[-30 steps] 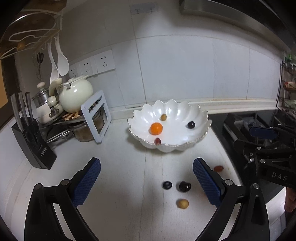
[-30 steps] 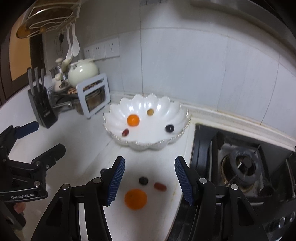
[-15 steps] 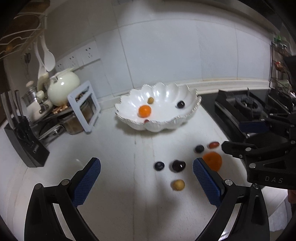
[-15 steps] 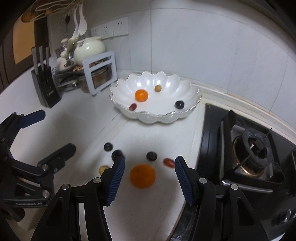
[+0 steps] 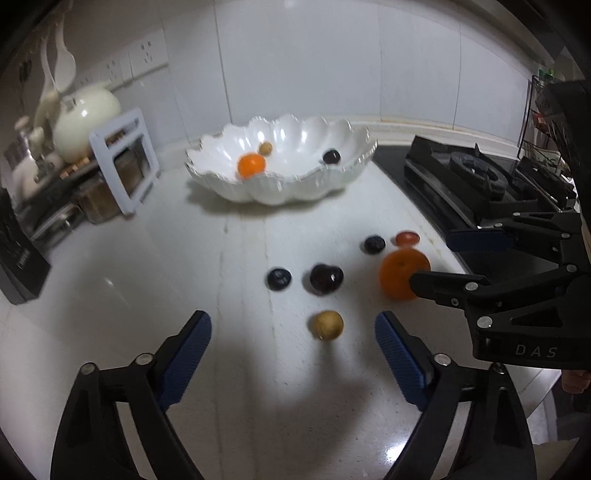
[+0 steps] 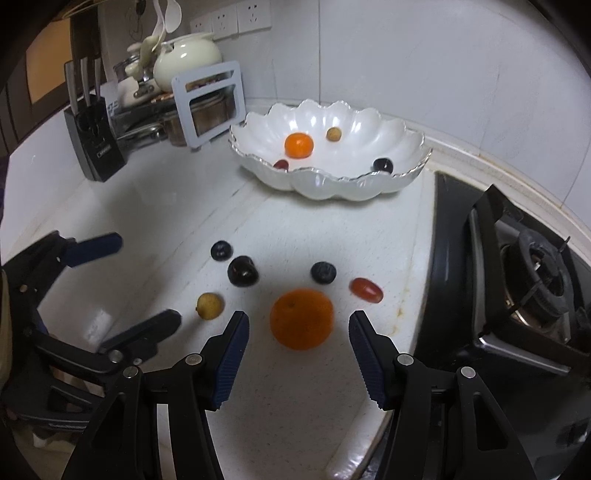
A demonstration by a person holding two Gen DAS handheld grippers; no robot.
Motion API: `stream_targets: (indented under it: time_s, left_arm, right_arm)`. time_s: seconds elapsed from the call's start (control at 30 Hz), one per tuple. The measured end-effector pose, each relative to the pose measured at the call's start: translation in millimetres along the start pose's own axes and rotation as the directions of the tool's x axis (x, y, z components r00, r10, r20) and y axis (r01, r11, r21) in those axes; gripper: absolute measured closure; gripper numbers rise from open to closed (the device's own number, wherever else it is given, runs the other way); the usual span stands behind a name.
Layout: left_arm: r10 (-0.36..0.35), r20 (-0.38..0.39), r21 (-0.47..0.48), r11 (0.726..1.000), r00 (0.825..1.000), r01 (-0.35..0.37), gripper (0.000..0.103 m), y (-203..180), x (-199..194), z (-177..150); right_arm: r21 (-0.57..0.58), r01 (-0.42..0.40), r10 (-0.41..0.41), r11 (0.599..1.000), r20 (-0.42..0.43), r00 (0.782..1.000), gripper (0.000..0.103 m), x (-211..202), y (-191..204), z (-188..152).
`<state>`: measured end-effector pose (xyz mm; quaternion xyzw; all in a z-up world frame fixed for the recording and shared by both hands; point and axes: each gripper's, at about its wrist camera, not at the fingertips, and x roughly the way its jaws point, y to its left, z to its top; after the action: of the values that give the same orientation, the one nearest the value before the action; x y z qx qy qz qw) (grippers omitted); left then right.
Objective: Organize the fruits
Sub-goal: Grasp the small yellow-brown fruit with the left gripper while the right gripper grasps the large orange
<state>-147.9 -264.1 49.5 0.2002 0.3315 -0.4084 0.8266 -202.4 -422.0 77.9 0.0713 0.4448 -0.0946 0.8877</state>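
Note:
A white scalloped bowl (image 5: pixel 343 177) (image 6: pixel 402 184) at the back of the counter holds a small orange (image 6: pixel 299 145), a tan fruit (image 6: pixel 333 133), a dark grape (image 6: pixel 382 164) and a red one (image 6: pixel 281 164). Loose on the counter lie a big orange (image 6: pixel 301 324) (image 5: pixel 400 271), a tan longan (image 5: pixel 328 324) (image 6: pixel 209 305), a dark cherry (image 5: pixel 325 278) (image 6: pixel 242 271), two blueberries (image 6: pixel 221 250) (image 6: pixel 323 272) and a red grape tomato (image 6: pixel 366 290). My right gripper (image 6: pixel 298 341) is open, its tips either side of the big orange. My left gripper (image 5: pixel 292 345) is open, just short of the longan.
A gas stove (image 6: pixel 517 280) borders the counter on the right. A knife block (image 6: pixel 94 144), a white teapot (image 6: pixel 186 59), pots and a white rack (image 6: pixel 210 101) stand at the back left. The tiled wall carries sockets (image 6: pixel 236 20).
Both grippers have dropped lower and closer to the loose fruit. The big orange now sits between my right gripper's tips, and the longan is close in front of my left gripper.

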Motion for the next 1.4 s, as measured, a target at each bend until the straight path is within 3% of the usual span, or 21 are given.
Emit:
stream_targets:
  time_s: [0.07,0.5,0.93,1.13,1.3,1.4]
  left_arm:
    - [-0.01,-0.021,-0.004,1.0,1.0,0.01,0.022,-1,7,-3]
    - [-0.059,-0.051,0.034,0.998,0.997,0.061,0.035,-9,30,-6]
    - [-0.074,-0.066,0.042,0.996,0.995,0.077,0.058,-15,47,-4]
    - [-0.095,-0.083,0.021,0.995,0.992,0.097,0.07,-14,53,-3]
    - [-0.086,-0.08,-0.006,0.996,0.993,0.086,0.079,-11,52,-4]
    - [-0.092,-0.079,-0.024,0.996,0.993,0.091,0.08,-9,51,-4]
  right_arm:
    - [0.002,0.0,0.0,1.0,-0.01,1.0,0.045,5,-1,-1]
    - [0.007,-0.009,0.009,1.0,-0.054,0.998,0.045,32,-3,-2]
    - [0.058,-0.03,0.035,0.998,-0.079,0.996,0.046,46,-12,-3]
    - [0.061,-0.056,0.06,0.997,-0.079,0.995,0.055,46,-13,-3]
    - [0.061,-0.051,0.055,0.997,-0.072,0.996,0.056,46,-11,-4]
    - [0.053,-0.047,0.05,0.997,-0.067,0.996,0.056,45,-10,-5]
